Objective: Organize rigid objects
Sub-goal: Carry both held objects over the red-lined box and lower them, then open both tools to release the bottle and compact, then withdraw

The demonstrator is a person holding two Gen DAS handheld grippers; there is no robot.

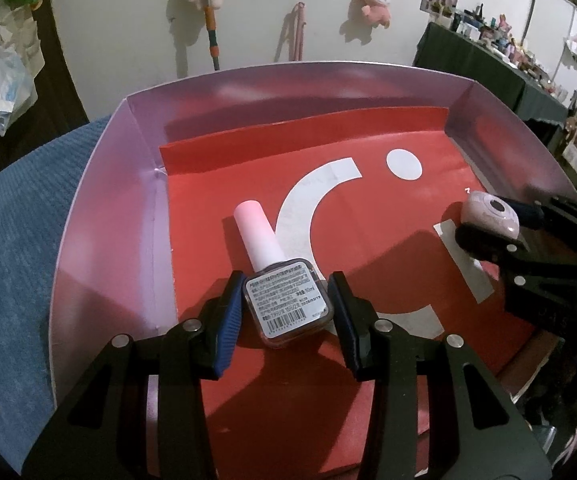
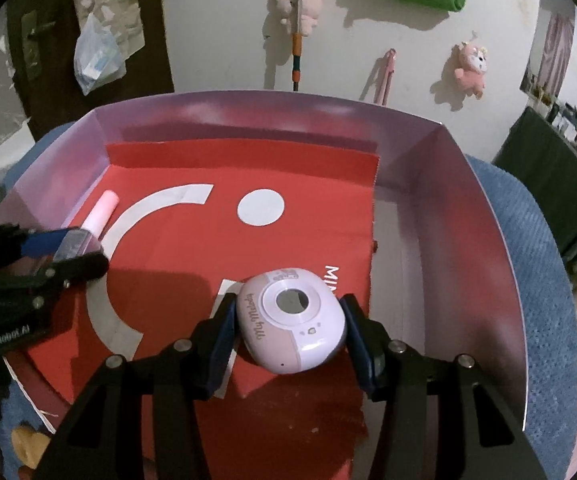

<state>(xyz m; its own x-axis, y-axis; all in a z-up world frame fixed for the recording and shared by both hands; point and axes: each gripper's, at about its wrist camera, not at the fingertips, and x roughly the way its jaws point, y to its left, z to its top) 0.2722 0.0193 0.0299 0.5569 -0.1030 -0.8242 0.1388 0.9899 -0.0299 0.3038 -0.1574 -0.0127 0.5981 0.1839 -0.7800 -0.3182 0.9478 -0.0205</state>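
A square nail polish bottle (image 1: 282,280) with a pink cap and a barcode label sits between the pads of my left gripper (image 1: 286,312), which is shut on its sides, low over the red paper liner (image 1: 368,280) of a lilac-walled box (image 1: 104,220). In the right wrist view the same bottle (image 2: 88,232) shows at the left, in the left gripper (image 2: 76,250). My right gripper (image 2: 288,306) is shut on a rounded pink and lilac gadget (image 2: 292,316) with a round window, over the liner's right part. That gadget (image 1: 488,214) also shows at the right of the left wrist view.
The box walls (image 2: 468,220) rise on the left, far and right sides. A blue textured cloth (image 1: 20,220) lies under the box. Plush toys (image 1: 376,0) and a plastic bag (image 1: 4,88) hang on the wall behind. A dark cluttered table (image 1: 488,72) stands at the far right.
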